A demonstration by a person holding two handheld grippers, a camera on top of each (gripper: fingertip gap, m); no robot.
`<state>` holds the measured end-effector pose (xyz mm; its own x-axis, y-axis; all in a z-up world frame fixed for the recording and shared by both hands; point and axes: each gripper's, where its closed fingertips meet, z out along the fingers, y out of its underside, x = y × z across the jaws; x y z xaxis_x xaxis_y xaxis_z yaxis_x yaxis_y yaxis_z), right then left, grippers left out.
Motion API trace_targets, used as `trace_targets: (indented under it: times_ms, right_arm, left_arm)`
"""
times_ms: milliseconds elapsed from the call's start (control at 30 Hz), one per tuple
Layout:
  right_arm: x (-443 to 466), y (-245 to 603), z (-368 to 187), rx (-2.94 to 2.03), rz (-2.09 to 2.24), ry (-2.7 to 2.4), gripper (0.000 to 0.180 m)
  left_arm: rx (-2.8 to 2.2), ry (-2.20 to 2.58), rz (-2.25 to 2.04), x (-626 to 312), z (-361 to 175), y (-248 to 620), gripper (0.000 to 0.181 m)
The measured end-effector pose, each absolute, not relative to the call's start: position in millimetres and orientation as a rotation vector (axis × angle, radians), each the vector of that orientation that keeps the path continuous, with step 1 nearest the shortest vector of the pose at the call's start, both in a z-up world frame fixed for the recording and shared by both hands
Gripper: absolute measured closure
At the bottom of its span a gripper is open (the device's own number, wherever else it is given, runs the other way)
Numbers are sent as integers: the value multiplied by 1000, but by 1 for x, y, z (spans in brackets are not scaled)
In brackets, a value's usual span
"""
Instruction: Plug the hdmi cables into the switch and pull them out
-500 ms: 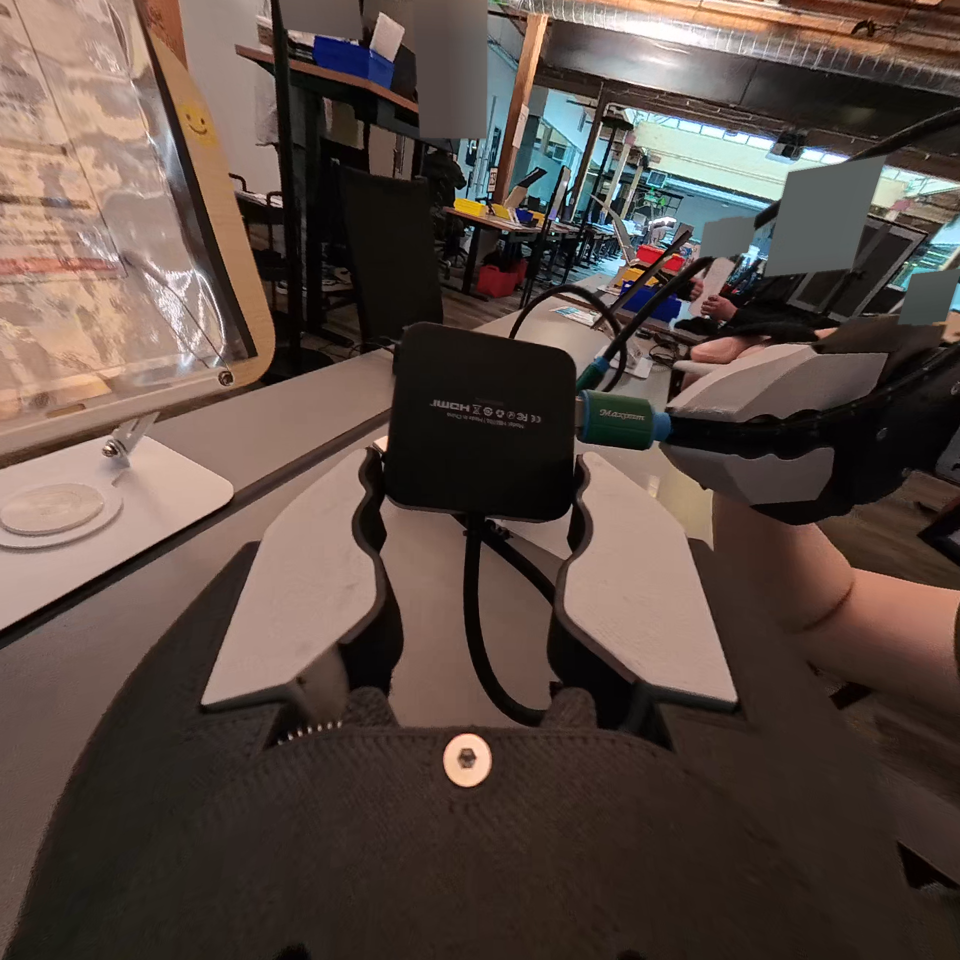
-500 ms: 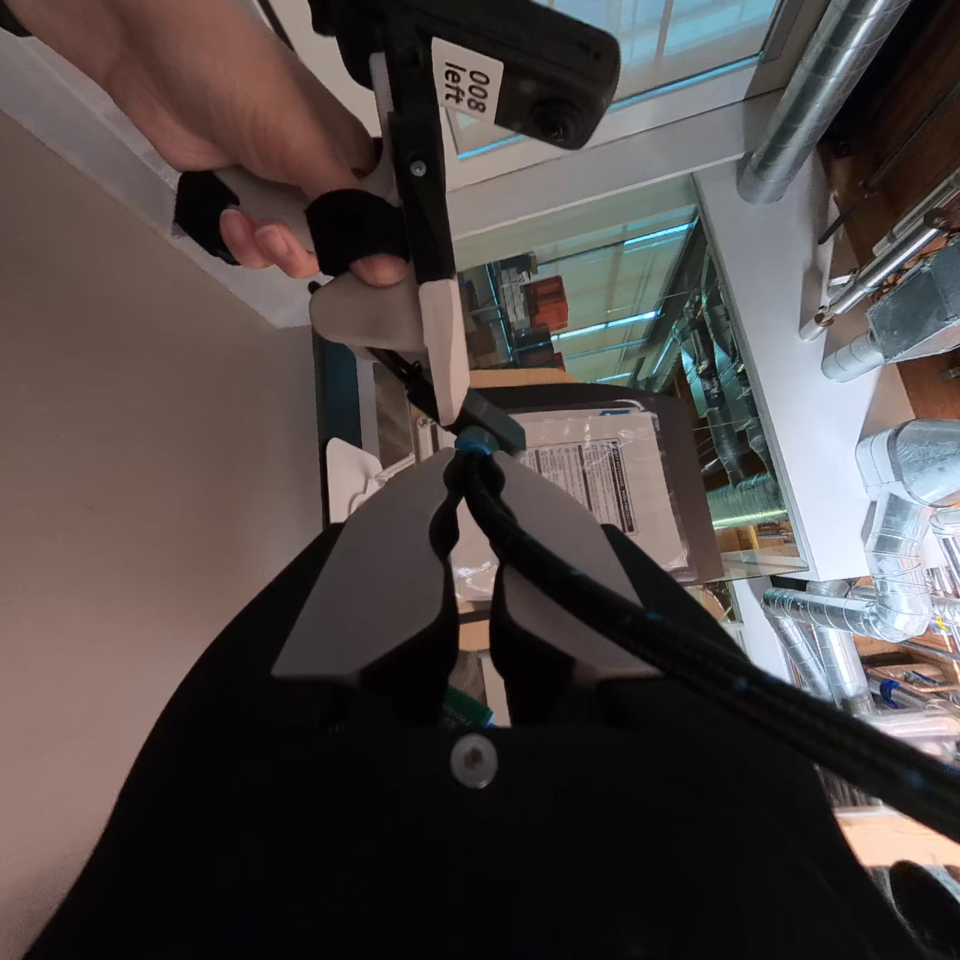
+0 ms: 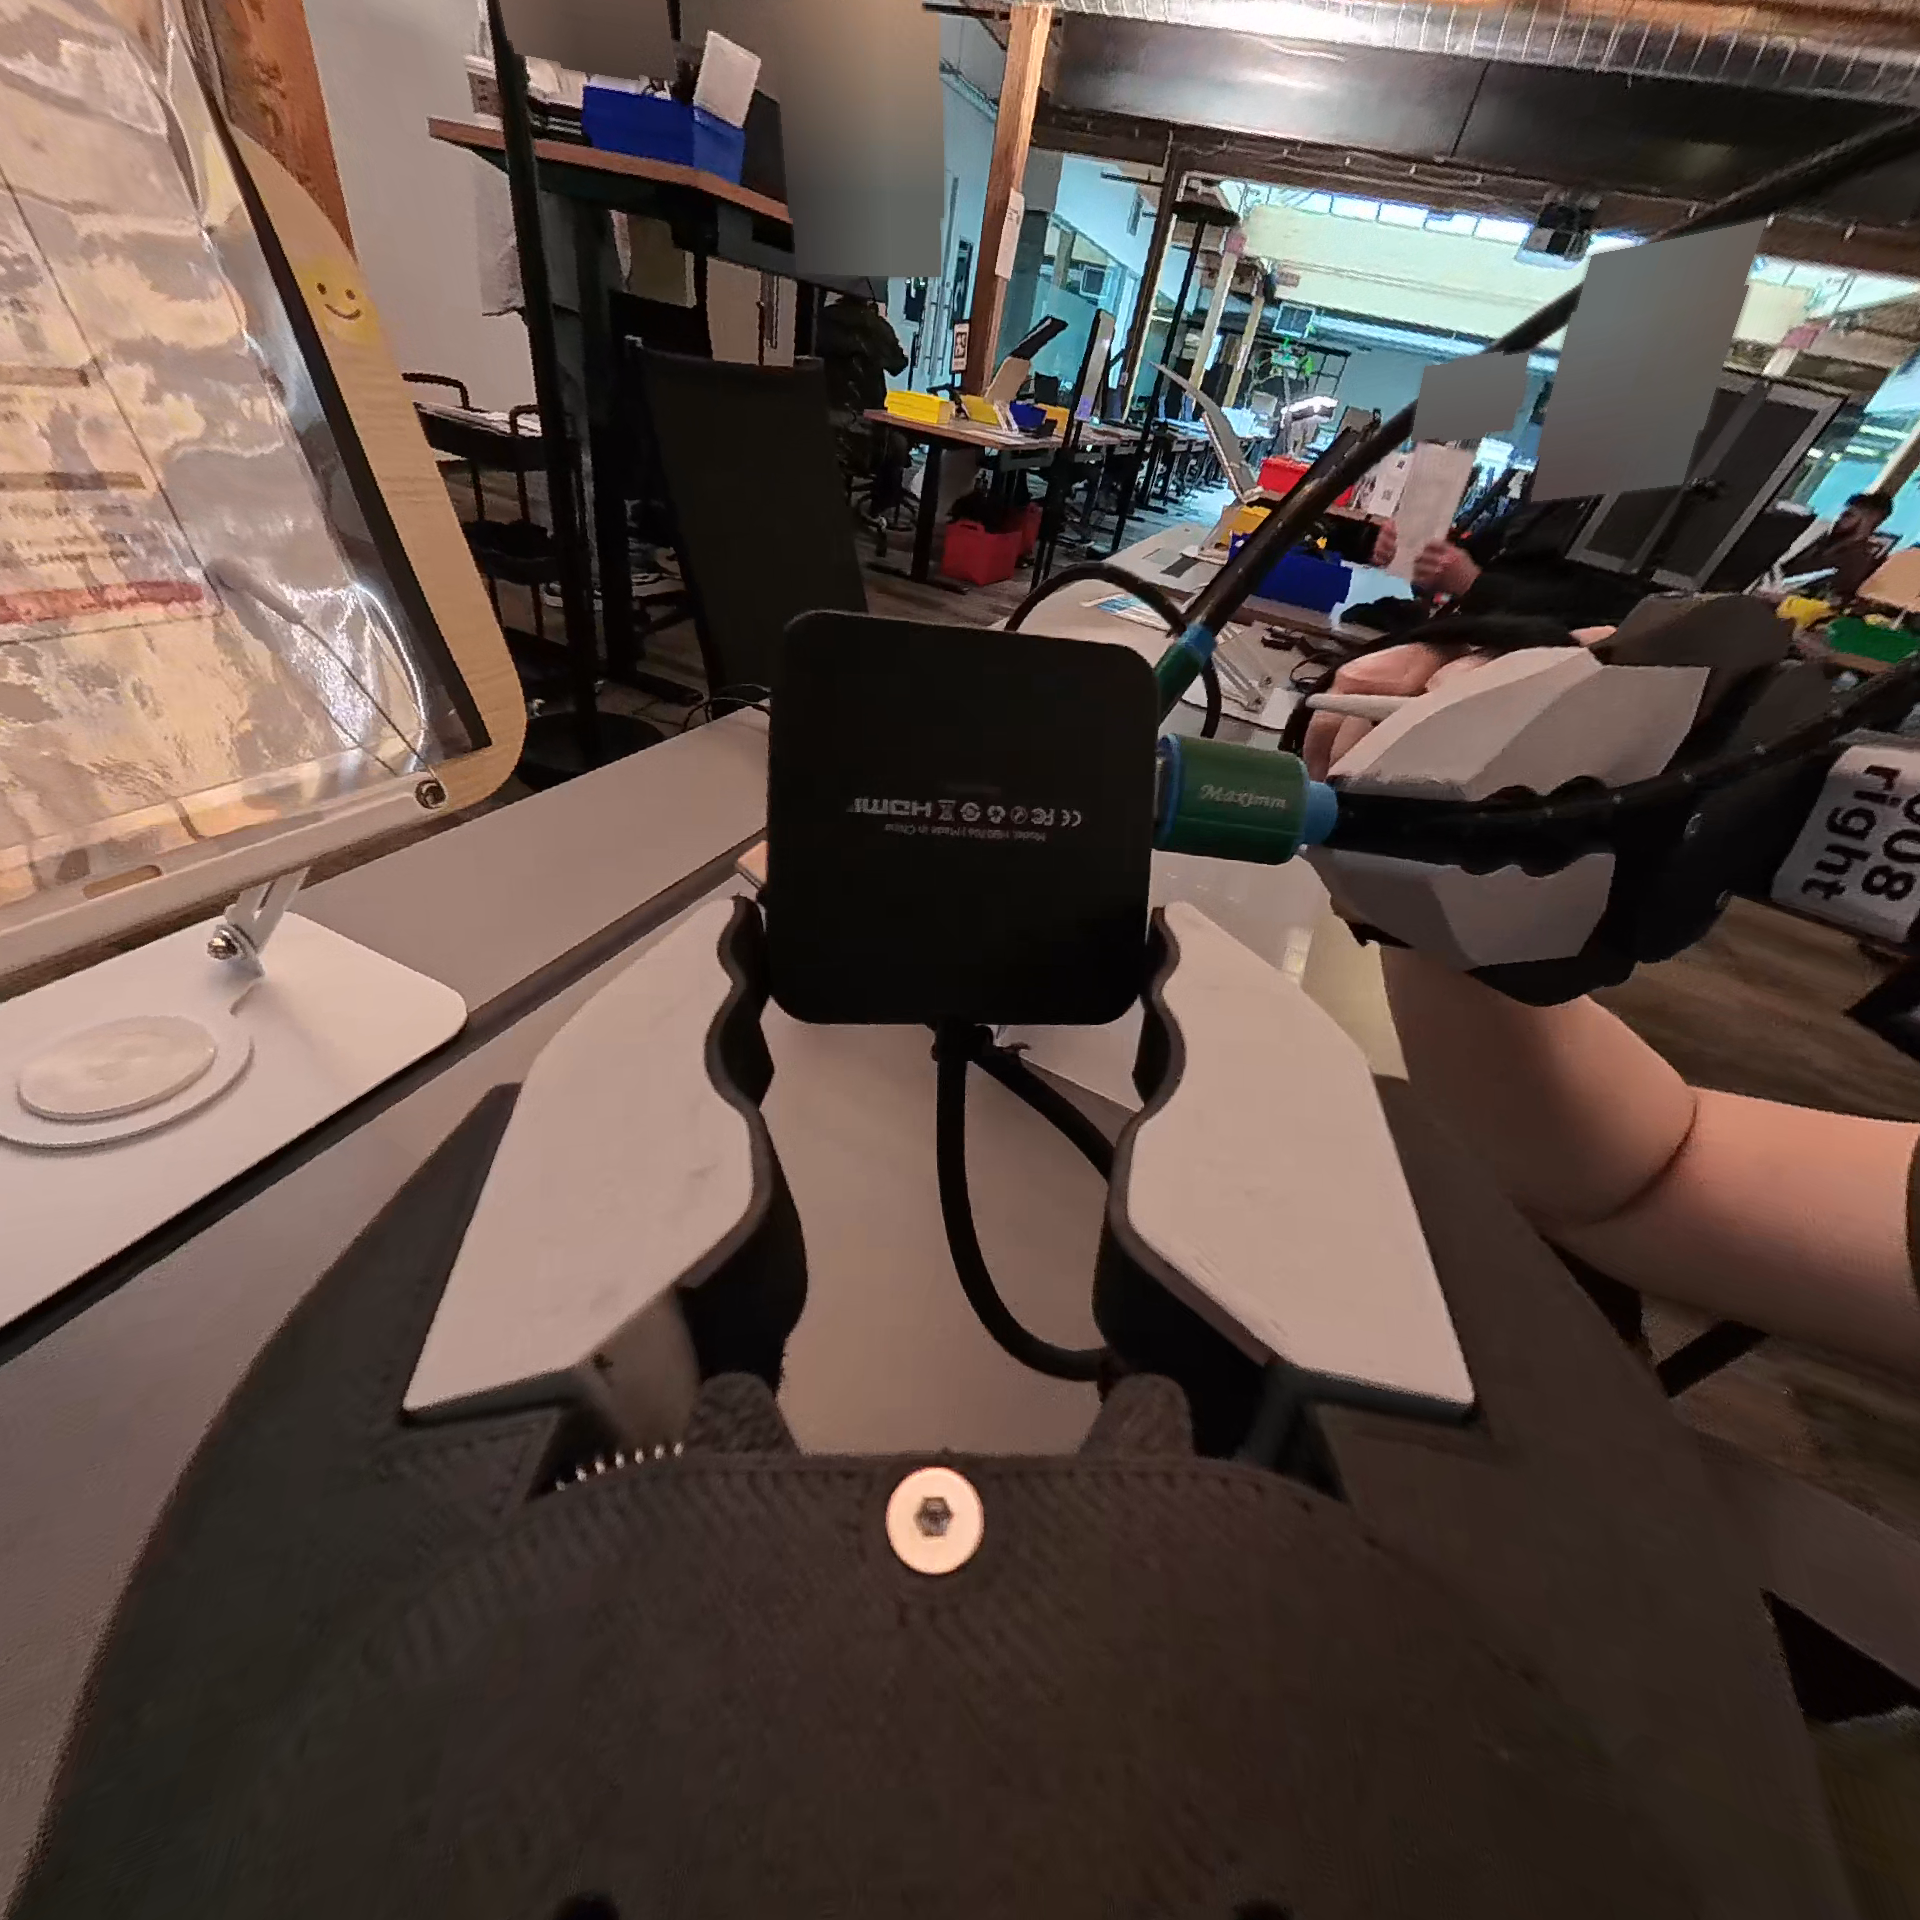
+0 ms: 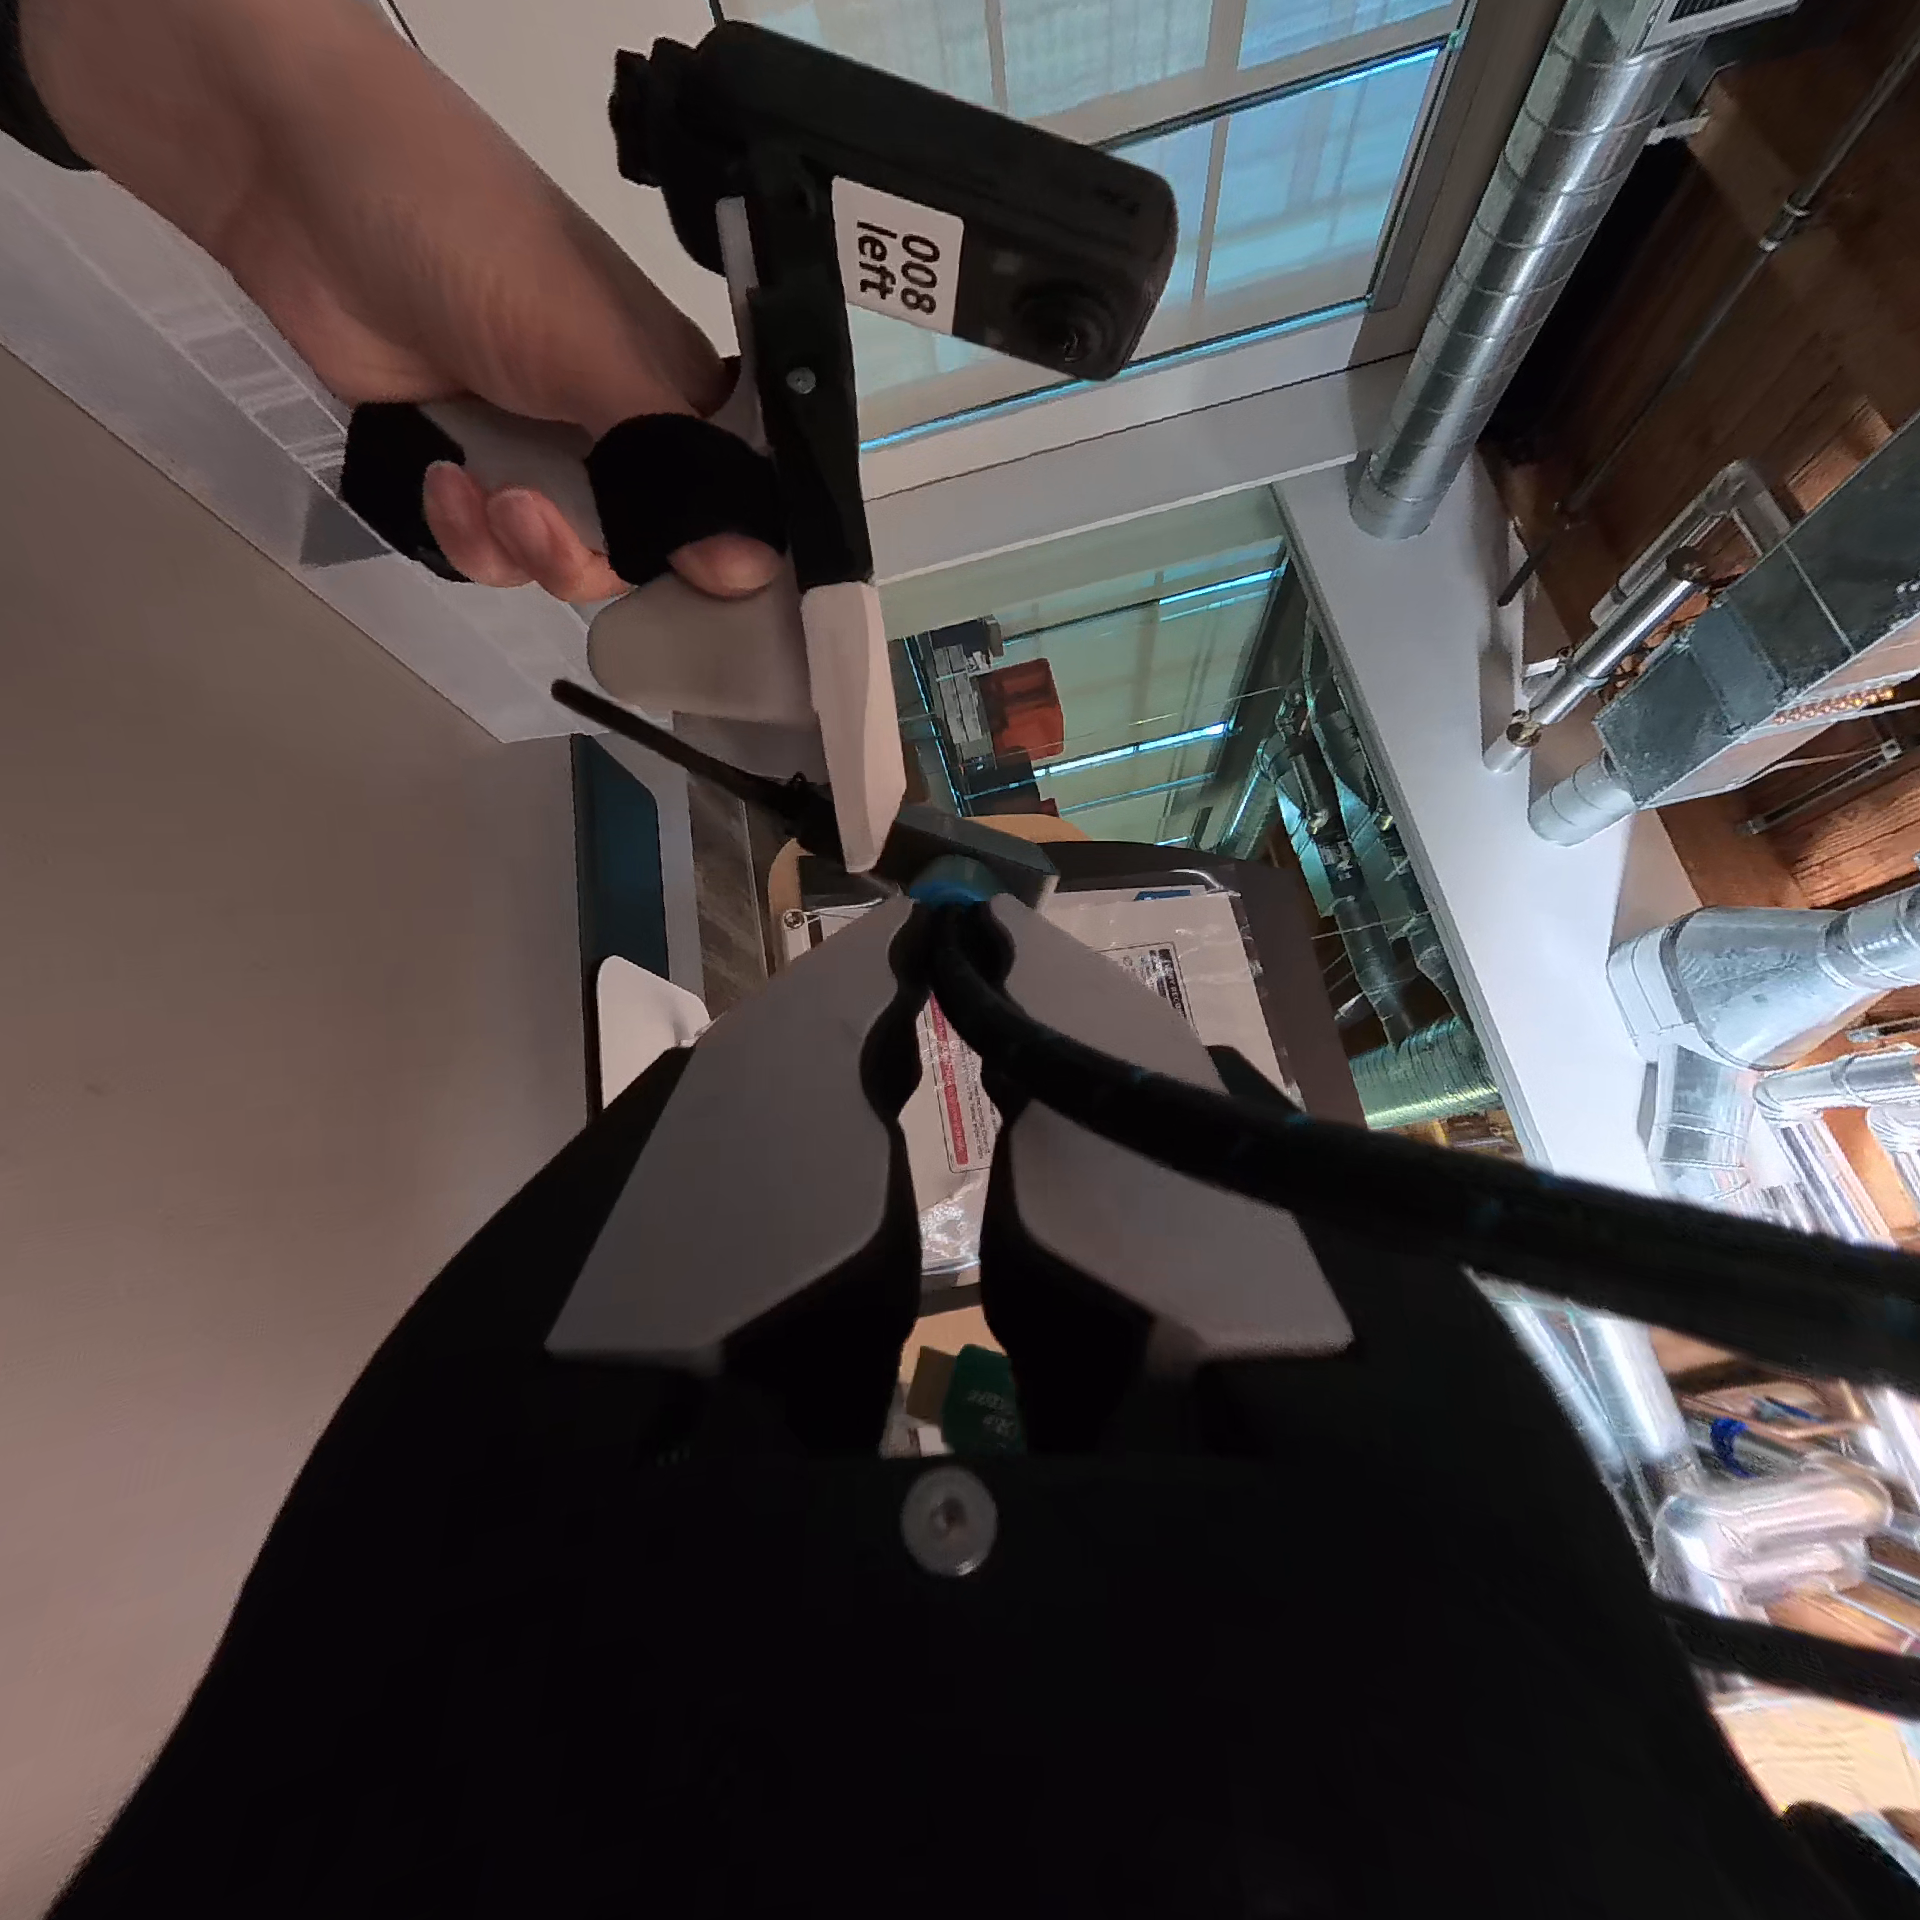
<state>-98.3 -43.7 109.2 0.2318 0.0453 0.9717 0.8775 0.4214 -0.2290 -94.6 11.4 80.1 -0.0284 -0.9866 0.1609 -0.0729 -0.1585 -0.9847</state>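
Observation:
My left gripper [image 3: 951,951] is shut on a black square HDMI switch [image 3: 961,810] and holds it upright above the grey table [image 3: 623,862]. A short black lead [image 3: 971,1195] hangs from the switch's near edge. A green HDMI plug [image 3: 1231,810] sits in the switch's right side. A second green plug [image 3: 1179,670] enters the same side farther back. My right gripper [image 4: 945,940] is shut on the black cable [image 4: 1195,1091] just behind the green plug's blue collar [image 4: 945,888]. In the left wrist view the right gripper [image 3: 1340,816] comes in from the right.
A framed laminated sheet [image 3: 156,447] on a white stand base [image 3: 260,1039] stands on the table at the left. A dark chair [image 3: 748,488] and other desks with coloured bins lie beyond the table's far edge. A person's forearm [image 3: 1662,1174] is at the right.
The switch and both grippers have stayed nearly still. The green plug is still seated in the switch's right side.

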Motion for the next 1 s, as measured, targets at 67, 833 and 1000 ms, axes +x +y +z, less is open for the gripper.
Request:
trace_targets:
  times_ms: [67, 833, 1000]
  right_arm:
    - [-98, -45, 110, -984, -709, -1207, 172]
    - [-103, -47, 111, -989, -677, -1201, 172]
    - [-101, -46, 110, -999, -622, -1195, 172]
  left_arm:
    - [-1354, 1235, -1256, -94, 78, 10, 112]
    - [-1241, 1182, -831, -88, 74, 21, 110]
    - [-1213, 1211, -687, -92, 76, 25, 110]
